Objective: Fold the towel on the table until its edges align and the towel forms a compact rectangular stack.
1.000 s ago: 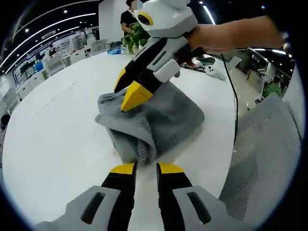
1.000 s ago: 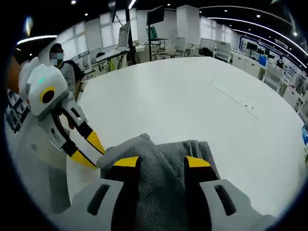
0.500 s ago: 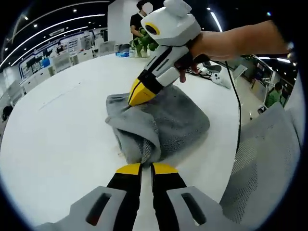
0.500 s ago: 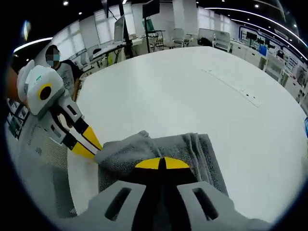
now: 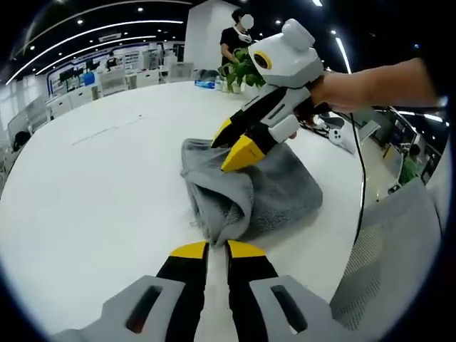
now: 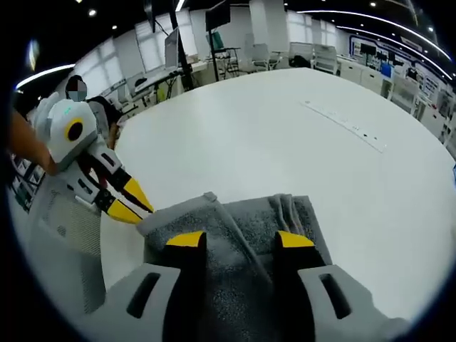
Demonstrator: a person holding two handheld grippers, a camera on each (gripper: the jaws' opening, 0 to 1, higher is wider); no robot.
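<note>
Our right gripper (image 6: 231, 241) hovers spread over the folded grey towel (image 5: 253, 189); at nine o'clock our left gripper (image 5: 209, 249) pinches the towel's corner.

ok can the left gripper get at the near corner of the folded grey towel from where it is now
Probably yes. The left gripper sits just short of the folded grey towel, jaws nearly shut, with bare white table between; the right gripper is over the far part.
</note>
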